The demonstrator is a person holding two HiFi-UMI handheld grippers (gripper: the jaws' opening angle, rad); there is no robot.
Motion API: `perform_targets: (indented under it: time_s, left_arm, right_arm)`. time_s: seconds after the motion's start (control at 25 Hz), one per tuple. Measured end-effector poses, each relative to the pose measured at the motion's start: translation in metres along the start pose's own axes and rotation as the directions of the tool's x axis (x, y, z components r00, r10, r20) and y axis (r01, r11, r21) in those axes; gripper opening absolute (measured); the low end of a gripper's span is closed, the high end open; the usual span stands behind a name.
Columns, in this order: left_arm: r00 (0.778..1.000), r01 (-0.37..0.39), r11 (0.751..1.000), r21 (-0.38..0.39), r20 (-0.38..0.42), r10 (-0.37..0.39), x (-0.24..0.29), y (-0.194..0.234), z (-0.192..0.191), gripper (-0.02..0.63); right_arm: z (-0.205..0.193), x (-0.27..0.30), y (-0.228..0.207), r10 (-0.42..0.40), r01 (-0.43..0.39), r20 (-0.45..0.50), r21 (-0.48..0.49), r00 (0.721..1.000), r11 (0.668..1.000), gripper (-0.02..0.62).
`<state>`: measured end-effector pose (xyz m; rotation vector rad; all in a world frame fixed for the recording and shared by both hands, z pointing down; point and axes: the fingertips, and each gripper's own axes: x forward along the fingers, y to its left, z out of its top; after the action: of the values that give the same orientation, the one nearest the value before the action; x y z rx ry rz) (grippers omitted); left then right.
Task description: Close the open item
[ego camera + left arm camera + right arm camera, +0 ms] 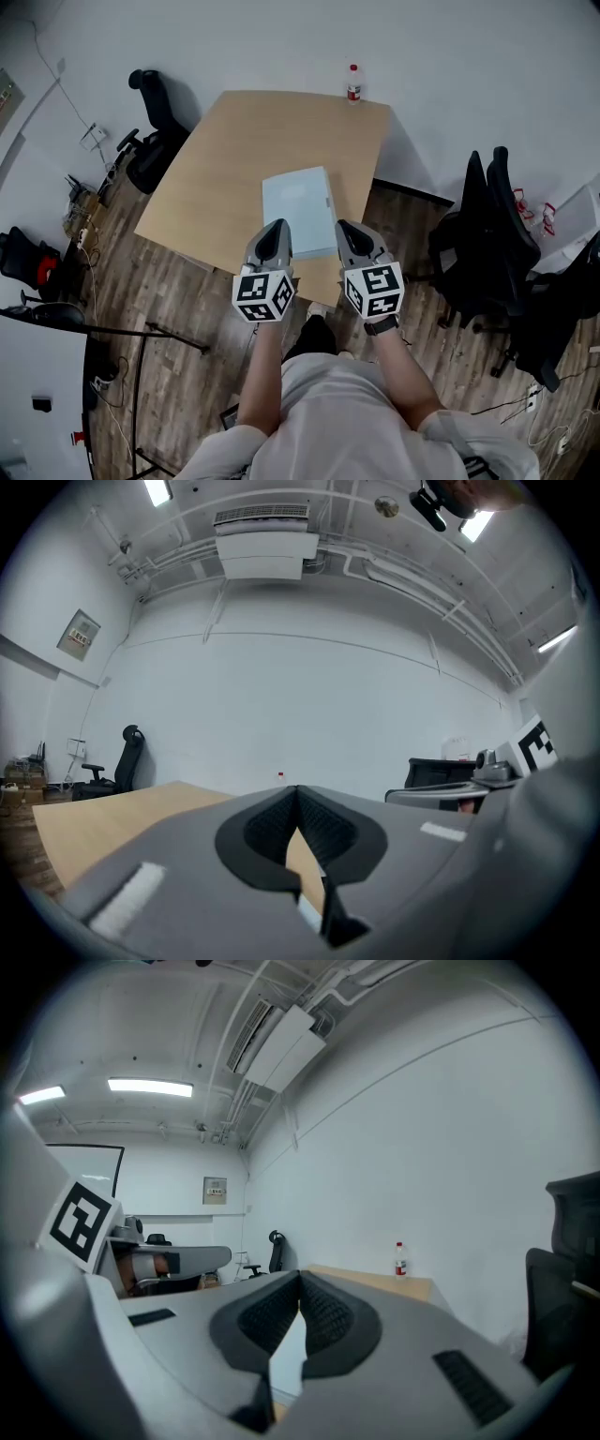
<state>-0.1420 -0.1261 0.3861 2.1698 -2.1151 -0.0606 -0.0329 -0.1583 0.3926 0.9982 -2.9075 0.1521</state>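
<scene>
The pale-blue case lies on the tabletop, 1 o'clock of the left gripper, 11 o'clock of the right gripper. Both are pinched together (empty).

Probably an office, swivel chairs, wood table (bare white walls), ceiling air-conditioner

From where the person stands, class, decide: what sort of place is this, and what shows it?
Probably an office or lab workroom: a wooden table, black swivel chairs beside it, and a ceiling air-conditioning unit.
</scene>
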Motion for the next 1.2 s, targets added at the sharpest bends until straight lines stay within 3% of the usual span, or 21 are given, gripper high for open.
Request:
perform_targets:
  time_s: [0.28,0.6,0.92,1.2]
  left_arm:
    - [0.998,0.05,0.999,0.002,-0.038,-0.05,0.057,0.023,-0.003,0.009]
    - [0.983,0.105,0.994,-0.019,-0.146,-0.107,0.116,0.057,-0.032,0.009]
    - [0.957,0.166,0.986,-0.009,-0.241,-0.164,0.168,0.077,-0.066,0.009]
    - [0.916,0.241,0.97,-0.012,-0.328,-0.231,0.199,0.08,-0.099,0.009]
  right_arm:
    - [-0.006,0.048,-0.025,-0.032,0.033,-0.033,0.014,0.999,0.999,0.012]
    - [-0.039,0.099,-0.046,-0.067,0.074,-0.132,0.046,0.989,0.996,0.012]
    - [-0.076,0.133,-0.061,-0.09,0.108,-0.229,0.068,0.969,0.992,0.012]
    - [-0.114,0.15,-0.074,-0.115,0.153,-0.316,0.097,0.942,0.983,0.012]
